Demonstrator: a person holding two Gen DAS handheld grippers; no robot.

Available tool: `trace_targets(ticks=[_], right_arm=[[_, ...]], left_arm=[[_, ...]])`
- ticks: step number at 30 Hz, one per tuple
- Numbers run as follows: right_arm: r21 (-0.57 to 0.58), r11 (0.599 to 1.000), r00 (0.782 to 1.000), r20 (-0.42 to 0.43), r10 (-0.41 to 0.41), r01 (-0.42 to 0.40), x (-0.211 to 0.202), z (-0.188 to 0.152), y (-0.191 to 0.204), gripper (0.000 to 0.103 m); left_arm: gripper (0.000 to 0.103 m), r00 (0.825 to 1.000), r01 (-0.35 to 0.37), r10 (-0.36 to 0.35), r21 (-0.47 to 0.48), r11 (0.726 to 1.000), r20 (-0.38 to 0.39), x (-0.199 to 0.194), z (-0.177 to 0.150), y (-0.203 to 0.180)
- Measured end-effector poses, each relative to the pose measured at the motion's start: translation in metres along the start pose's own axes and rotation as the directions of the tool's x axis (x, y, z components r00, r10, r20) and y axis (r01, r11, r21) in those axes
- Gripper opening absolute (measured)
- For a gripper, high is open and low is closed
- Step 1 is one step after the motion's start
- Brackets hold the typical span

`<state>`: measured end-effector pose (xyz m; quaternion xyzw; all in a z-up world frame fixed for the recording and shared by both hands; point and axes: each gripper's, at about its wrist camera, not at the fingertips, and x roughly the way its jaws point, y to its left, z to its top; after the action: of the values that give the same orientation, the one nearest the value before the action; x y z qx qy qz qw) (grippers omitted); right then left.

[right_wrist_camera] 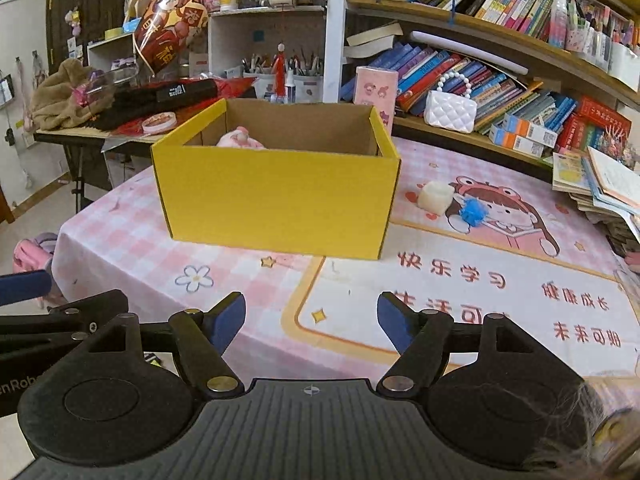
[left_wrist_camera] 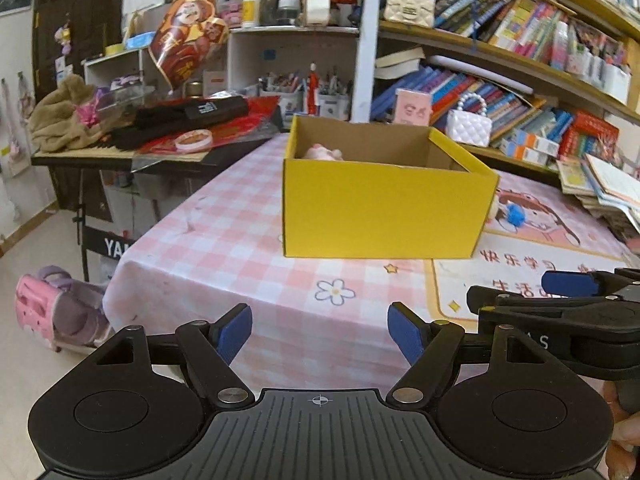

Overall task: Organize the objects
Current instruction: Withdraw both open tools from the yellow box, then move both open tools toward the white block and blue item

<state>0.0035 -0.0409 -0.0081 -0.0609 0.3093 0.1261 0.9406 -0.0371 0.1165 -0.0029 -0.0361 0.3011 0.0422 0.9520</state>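
A yellow cardboard box [left_wrist_camera: 384,212] [right_wrist_camera: 276,204] stands open on the pink checked tablecloth. A pink soft toy [left_wrist_camera: 324,153] [right_wrist_camera: 240,139] lies inside it at the back left. A cream cube [right_wrist_camera: 436,197] and a blue fluffy ball [right_wrist_camera: 474,212] [left_wrist_camera: 514,214] lie on the cloth right of the box. My left gripper [left_wrist_camera: 320,338] is open and empty, short of the box. My right gripper [right_wrist_camera: 311,326] is open and empty, also short of the box; it shows at the right in the left wrist view [left_wrist_camera: 576,292].
A bookshelf [right_wrist_camera: 500,60] full of books runs along the back right, with a white quilted handbag [right_wrist_camera: 450,110]. A stack of books [right_wrist_camera: 600,188] lies at the table's right edge. A cluttered keyboard stand [left_wrist_camera: 132,148] is at back left. A pink backpack [left_wrist_camera: 52,312] lies on the floor.
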Motion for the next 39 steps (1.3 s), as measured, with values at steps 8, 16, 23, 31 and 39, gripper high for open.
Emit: trace_targets(ticks=[8,16,23,31,39], right_arm=[[0.034,0.997,0.998,-0.023,-0.063,0.064,-0.012,-0.017,-0.008,0.079],[0.073,0.988,0.99,-0.03,-0.137,0.139,-0.026,-0.029,-0.022,0.08],[0.127,0.968,0.977,-0.033,-0.212,0.214,-0.036,-0.036,-0.044,0.082],[0.181,0.939,0.956,-0.051,-0.288,0.292,-0.041,-0.042,-0.075,0.083],[0.23,0.906,0.935,-0.086,-0.345,0.355,-0.038,-0.043,-0.118,0.083]], left_arm=[[0.083,0.998,0.058,-0.058,0.035,0.998,-0.007,-0.005,-0.007,-0.007],[0.083,0.992,0.124,-0.123,0.083,0.989,-0.015,-0.006,-0.01,-0.024],[0.083,0.982,0.187,-0.186,0.134,0.973,-0.02,-0.002,-0.007,-0.046],[0.084,0.966,0.256,-0.254,0.197,0.946,-0.036,0.007,-0.003,-0.081],[0.084,0.951,0.31,-0.304,0.229,0.923,-0.06,0.022,0.004,-0.121]])
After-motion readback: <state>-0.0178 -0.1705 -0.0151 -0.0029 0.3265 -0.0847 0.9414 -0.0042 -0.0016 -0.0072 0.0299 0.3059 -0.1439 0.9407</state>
